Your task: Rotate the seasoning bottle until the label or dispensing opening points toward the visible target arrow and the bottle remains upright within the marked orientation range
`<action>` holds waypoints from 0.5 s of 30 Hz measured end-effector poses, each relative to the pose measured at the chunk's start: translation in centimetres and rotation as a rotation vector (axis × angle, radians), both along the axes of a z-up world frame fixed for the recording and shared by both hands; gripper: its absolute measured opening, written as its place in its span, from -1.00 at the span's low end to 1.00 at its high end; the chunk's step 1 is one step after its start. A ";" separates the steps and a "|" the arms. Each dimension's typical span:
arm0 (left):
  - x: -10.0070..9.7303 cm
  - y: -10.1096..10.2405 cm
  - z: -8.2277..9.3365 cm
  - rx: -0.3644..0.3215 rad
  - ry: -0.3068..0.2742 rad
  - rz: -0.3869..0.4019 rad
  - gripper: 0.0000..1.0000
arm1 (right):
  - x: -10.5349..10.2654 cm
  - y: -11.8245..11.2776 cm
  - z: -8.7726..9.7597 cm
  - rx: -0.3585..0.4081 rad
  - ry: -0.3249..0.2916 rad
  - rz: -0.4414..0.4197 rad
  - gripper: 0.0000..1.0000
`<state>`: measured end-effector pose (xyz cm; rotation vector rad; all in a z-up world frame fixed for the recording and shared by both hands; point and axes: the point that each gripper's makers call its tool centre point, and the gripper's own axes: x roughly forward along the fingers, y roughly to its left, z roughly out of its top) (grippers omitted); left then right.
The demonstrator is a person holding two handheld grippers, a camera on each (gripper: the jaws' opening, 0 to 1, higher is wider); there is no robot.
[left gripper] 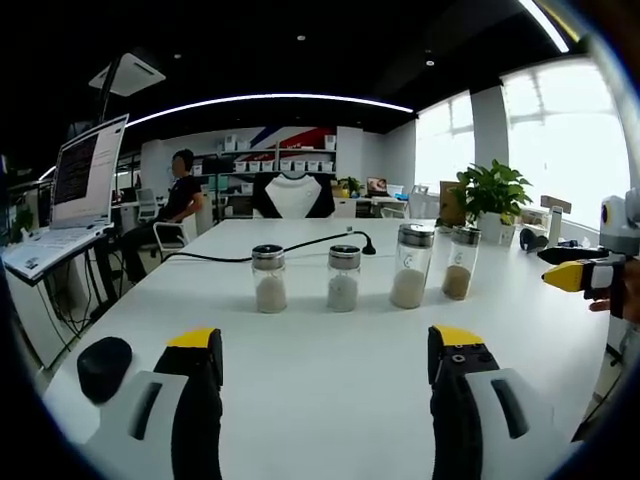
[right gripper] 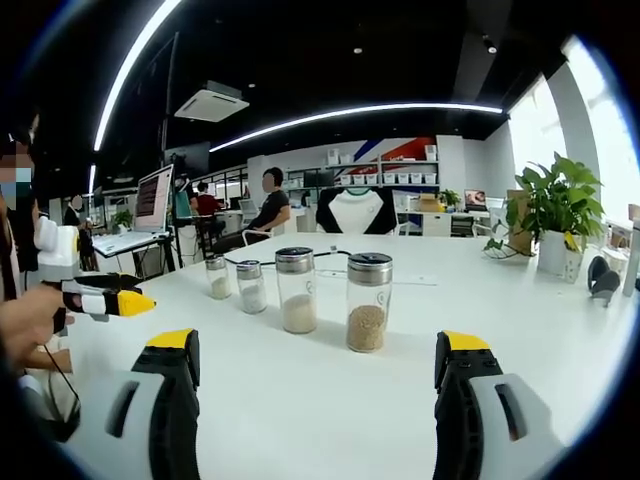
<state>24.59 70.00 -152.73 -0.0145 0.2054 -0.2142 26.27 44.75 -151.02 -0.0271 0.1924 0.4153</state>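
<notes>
Four glass seasoning bottles with metal lids stand upright in a row on the white table. Two short ones hold pale grains. A taller one holds whitish powder, and the end one holds brownish grains. My left gripper is open, well short of the row, with nothing between its yellow-tipped jaws. My right gripper is also open and empty, in front of the two taller bottles. Each gripper appears in the other's view: the right gripper and the left gripper.
A black cable runs across the table behind the bottles. A black mouse lies at the table's left edge near a raised laptop. A potted plant stands at the far right. A person sits beyond the table.
</notes>
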 end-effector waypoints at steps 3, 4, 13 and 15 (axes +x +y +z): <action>-0.2 0.1 -0.2 -0.004 0.004 0.003 0.78 | -0.2 0.1 0.0 -0.001 0.000 0.006 0.99; -0.3 0.1 -0.3 -0.003 0.005 0.004 0.78 | -0.4 0.1 0.0 0.002 -0.002 0.009 0.99; -0.2 0.1 -0.8 -0.009 0.014 0.006 0.78 | -1.1 -0.1 -0.2 0.011 0.003 0.016 0.99; -0.1 0.2 -1.0 -0.012 0.017 0.008 0.78 | -1.4 -0.3 -0.2 0.013 0.002 0.016 0.99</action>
